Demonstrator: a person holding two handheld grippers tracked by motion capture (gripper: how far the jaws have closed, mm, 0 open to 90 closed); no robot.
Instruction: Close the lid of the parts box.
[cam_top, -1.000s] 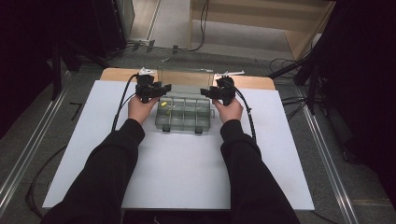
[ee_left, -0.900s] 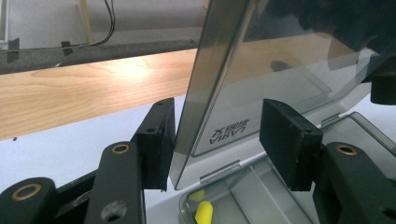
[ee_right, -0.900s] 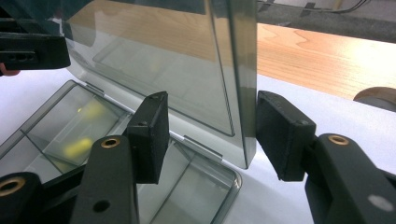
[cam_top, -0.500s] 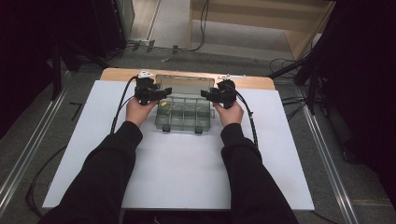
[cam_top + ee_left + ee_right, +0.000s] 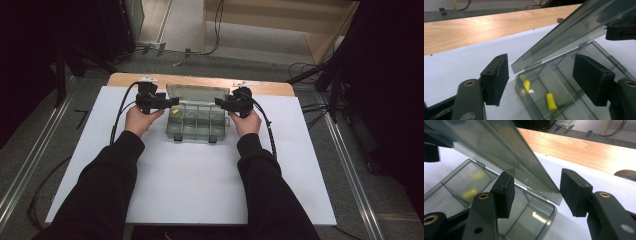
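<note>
While lid [image 5: 197,92] half-raised: left gripper [image 5: 541,75], right gripper [image 5: 535,192] spread astride its side edges, white table [image 5: 200,175] bare around.

No readable text, labels, brands, numbers or signs anywhere.

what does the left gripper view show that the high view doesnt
The left gripper view resolves two yellow earplug-shaped pieces in an end compartment, and the lid corner between the open jaws of the left hand-held gripper.

The high view shows both hands, the sleeves, the right hand-held gripper and the box's two front latches.

Both share the clear compartment box, its raised lid and the white table cover.
</note>
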